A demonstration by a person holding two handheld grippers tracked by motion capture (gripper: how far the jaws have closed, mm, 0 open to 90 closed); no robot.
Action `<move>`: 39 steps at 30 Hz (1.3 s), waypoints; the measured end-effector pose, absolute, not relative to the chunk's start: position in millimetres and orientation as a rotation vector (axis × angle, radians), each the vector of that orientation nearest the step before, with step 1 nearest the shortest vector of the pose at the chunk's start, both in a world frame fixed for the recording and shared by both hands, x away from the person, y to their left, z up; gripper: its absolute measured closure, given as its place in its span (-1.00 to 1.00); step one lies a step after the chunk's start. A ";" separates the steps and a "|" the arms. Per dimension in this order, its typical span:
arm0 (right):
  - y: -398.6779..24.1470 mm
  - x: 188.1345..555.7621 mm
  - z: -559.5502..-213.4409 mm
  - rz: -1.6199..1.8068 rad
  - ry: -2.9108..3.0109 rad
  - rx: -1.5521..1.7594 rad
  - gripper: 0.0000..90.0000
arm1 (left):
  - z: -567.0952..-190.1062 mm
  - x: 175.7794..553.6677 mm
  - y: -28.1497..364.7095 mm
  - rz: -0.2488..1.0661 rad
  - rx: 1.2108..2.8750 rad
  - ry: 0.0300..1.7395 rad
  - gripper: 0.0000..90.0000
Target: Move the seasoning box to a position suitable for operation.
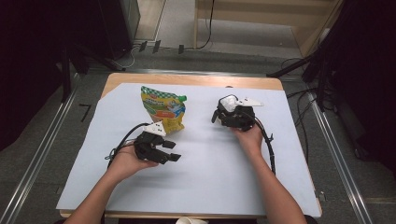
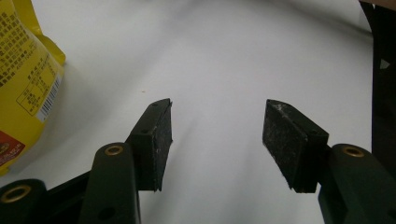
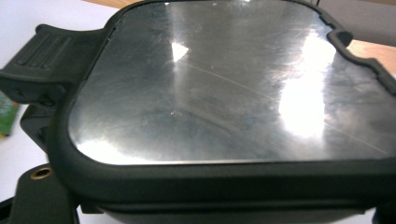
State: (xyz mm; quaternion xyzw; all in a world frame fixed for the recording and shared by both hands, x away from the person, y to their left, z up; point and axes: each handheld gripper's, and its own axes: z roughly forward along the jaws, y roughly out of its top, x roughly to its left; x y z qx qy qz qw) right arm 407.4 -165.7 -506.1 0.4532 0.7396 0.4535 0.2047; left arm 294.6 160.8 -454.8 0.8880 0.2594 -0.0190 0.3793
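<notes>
My left gripper (image 1: 176, 151) rests low over the white sheet, pointing right. It is open, and between its black pads (image 2: 154, 140) there is only bare sheet. A yellow and green snack bag (image 1: 164, 109) lies flat just beyond it; its yellow corner (image 2: 23, 88) is at the left of the left gripper view. My right gripper (image 1: 227, 108) is at the far right centre with a black-rimmed box with a shiny metal face (image 3: 224, 88) at its tip, tilted off the sheet. The box has a ribbed latch (image 3: 37, 56) on its side. It hides the right jaws, which seem to clamp it.
A large white sheet (image 1: 210, 186) covers the wooden table (image 1: 187, 79). Cables trail from both grippers across the sheet. The rim of a white cup (image 1: 191, 220) pokes in at the near edge. Dark stands and floor rails flank the table.
</notes>
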 end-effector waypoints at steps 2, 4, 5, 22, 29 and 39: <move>-165.2 401.9 -501.2 1.282 2.067 1.263 -0.65 | -454.3 296.6 160.4 -0.055 2.268 0.661 -0.04; -165.2 399.7 -499.6 1.289 2.068 1.264 -0.65 | -454.2 296.8 160.2 -0.057 2.269 0.663 -0.04; -165.3 397.5 -498.1 1.297 2.071 1.261 -0.65 | -454.0 297.2 160.1 -0.061 2.271 0.662 -0.05; -158.1 345.3 -481.8 1.338 2.143 1.172 -0.65 | -453.0 305.5 154.2 -0.093 2.269 0.647 -0.05; -146.8 321.5 -485.9 1.332 2.212 1.119 -0.65 | -452.3 311.4 153.0 -0.102 2.266 0.644 -0.04; -129.1 300.3 -495.3 1.343 2.283 1.067 -0.65 | -453.2 319.9 151.4 -0.114 2.265 0.642 -0.03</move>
